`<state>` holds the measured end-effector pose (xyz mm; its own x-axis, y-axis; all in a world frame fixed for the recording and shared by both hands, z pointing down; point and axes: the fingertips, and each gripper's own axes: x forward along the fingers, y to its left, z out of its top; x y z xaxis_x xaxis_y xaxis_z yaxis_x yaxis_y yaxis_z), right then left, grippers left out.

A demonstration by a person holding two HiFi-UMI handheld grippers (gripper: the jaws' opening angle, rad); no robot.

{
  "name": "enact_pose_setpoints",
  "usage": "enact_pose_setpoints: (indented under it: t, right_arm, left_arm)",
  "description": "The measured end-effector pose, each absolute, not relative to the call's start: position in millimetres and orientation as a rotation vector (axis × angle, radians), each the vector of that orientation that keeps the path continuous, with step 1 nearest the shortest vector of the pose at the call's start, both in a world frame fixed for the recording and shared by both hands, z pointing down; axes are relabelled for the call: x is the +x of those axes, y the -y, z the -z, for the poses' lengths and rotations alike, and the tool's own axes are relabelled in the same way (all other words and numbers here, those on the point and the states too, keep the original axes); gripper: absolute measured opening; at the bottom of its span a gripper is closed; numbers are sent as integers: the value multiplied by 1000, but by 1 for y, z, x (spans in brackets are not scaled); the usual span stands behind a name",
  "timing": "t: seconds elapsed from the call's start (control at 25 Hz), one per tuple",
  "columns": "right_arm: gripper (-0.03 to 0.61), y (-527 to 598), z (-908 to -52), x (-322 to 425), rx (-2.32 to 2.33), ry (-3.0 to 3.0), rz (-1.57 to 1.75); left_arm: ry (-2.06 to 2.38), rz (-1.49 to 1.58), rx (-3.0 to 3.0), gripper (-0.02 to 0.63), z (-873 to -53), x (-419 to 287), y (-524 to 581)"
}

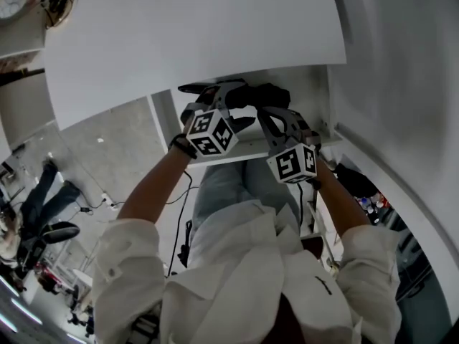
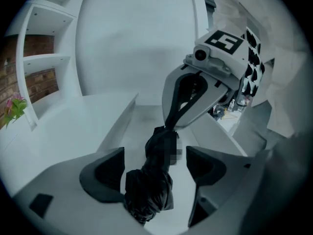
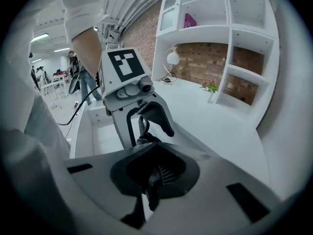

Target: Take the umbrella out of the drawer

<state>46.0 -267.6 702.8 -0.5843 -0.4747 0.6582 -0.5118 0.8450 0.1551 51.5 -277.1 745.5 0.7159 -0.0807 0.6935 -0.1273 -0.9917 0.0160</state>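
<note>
Person stands bent over the open white drawer (image 2: 117,124), which is pulled out from under a wide white tabletop (image 1: 193,34). Both tools are down inside the drawer.

- Black folded fabric umbrella (image 2: 155,173): inside the drawer, lying lengthways over its floor, about midway between the side walls. Whether its lower end is clear of the floor, I cannot tell.
- Right gripper (image 3: 152,174): jaws pressed together on a thin black piece at the umbrella's far end. It looks like a strap or a fold of fabric, hard to say which. Probably taken there because the narrow end is the easiest part to pinch in a shallow drawer.
- Left gripper (image 2: 154,155): jaws spread, one on each side of the bunched, thicker end, not clamped. The left pad sits just beside the fabric and the right pad is clear of it. This reads as lining up for a second hold so the bundle doesn't swing from one end.

Judgement: the umbrella is held at one end only and not yet out. The next move calls for the left jaws to close round the thick end, then a lift clear of the drawer's front wall. A pinch on loose fabric alone could slip.
</note>
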Motion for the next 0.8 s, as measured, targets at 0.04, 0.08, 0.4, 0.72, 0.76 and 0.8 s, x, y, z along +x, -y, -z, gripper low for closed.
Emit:
enact_pose_setpoints:
  t: [0.04, 0.08, 0.4, 0.72, 0.76, 0.8]
  right_arm:
    - [17, 266, -709, 45, 685, 2286, -50]
    - [17, 264, -716, 45, 654, 2279, -32]
    - [17, 252, -752, 47, 522, 2265, -44]
    - [17, 250, -763, 48, 590, 2293, -268]
    - [17, 250, -764, 48, 591, 2293, -272]
    - [17, 251, -764, 48, 592, 2294, -272]
  left_arm:
    - [153, -1170, 2849, 391, -753, 52, 276]
    - [134, -1191, 2848, 391, -761, 54, 275]
    - [-15, -1368, 2843, 391, -807, 70, 267]
    - [-84, -1554, 2816, 391, -840, 75, 270]
    - [-92, -1578, 2817, 391, -843, 74, 271]
    - [-106, -1607, 2816, 391, -845, 74, 272]
